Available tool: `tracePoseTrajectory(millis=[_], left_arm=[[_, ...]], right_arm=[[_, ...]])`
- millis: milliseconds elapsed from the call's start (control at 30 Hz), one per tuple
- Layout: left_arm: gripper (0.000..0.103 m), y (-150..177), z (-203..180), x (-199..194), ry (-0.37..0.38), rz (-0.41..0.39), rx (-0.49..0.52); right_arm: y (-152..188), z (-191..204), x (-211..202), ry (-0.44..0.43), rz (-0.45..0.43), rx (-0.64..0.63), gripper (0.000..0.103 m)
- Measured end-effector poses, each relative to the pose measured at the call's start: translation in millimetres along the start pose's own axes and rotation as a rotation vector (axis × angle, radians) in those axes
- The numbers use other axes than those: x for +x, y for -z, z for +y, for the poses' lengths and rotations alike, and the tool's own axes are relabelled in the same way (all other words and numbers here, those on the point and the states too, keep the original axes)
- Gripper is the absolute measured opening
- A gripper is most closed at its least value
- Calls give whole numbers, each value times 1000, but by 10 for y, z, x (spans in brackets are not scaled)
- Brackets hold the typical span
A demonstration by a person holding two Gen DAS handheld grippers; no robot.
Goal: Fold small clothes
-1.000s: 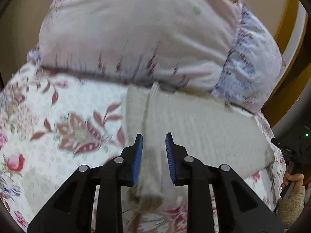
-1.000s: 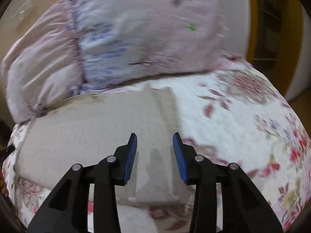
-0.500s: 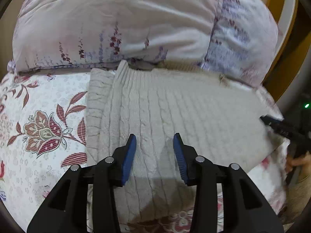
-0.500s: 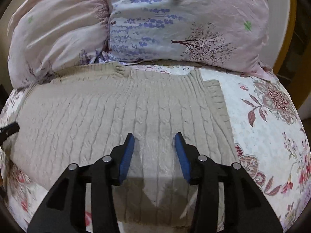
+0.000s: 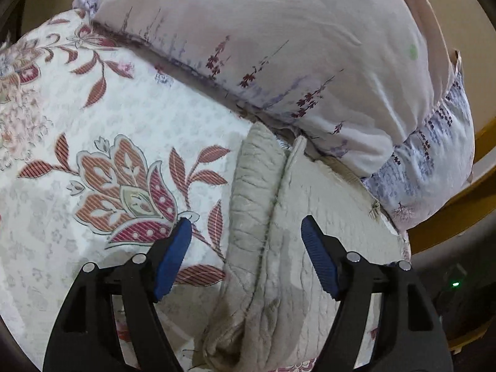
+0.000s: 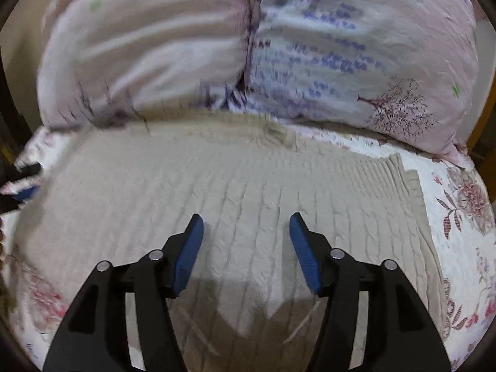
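Sweater: my beige cable-knit sweater lies flat across the middle of the right view, neckline up against the pillows, hem toward me.
Folded edge: in the left view the sweater fills the lower centre and right; a sleeve is doubled in along its left side, making a thick ridge running from mid-frame down to the bottom.
Left gripper: my left gripper is over that ridge, jaws opening wide right now, the fold between them but neither pad pressing on it. Nothing held.
Right gripper: my right gripper hovers over the body of the sweater, lower centre, jaws opening too, bare knit between them, nothing pinched.
Why so: I reckon both are letting go after laying the side in, so the cloth settles flat and keeps its crease before I take new corners.
Stage: I'd judge one side fold is in, and the bottom-up fold is not yet done.
Surface: a soft bedspread with red and pink flowers; it gives under the knit, so pinching means going low.
Room: two pale printed pillows crowd the top of both views, touching the neckline; a yellow wooden frame shows at the right edge.
Blur: the right view smears at upper left.
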State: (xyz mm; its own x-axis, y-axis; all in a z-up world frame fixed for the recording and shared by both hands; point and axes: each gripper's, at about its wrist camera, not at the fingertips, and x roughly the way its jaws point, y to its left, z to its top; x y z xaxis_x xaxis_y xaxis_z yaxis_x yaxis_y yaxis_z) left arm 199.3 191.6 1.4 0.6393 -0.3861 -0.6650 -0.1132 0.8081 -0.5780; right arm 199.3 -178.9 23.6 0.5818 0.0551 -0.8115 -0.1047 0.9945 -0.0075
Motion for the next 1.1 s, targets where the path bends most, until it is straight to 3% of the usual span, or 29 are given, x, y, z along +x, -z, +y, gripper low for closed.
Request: tracePoseTrajectory(millis=[367,667,733,900,1100], left_arm=[[73,27,-182,196,80,35,-9],[49,60,-214,260,70,49,-36],[26,86,-233,304,65,77,-38],[20,66,-347,265,140,61,-54],[19,30,-730,113,224,13,9]], right_arm=[[79,47,55,20,-9,-17,64],[84,31,70,9,-10,-17,65],[85,33,70,10,-10,-17,65],[67,29,79,7,-9,-21,65],[54,30,86,7,-10,-24,65]])
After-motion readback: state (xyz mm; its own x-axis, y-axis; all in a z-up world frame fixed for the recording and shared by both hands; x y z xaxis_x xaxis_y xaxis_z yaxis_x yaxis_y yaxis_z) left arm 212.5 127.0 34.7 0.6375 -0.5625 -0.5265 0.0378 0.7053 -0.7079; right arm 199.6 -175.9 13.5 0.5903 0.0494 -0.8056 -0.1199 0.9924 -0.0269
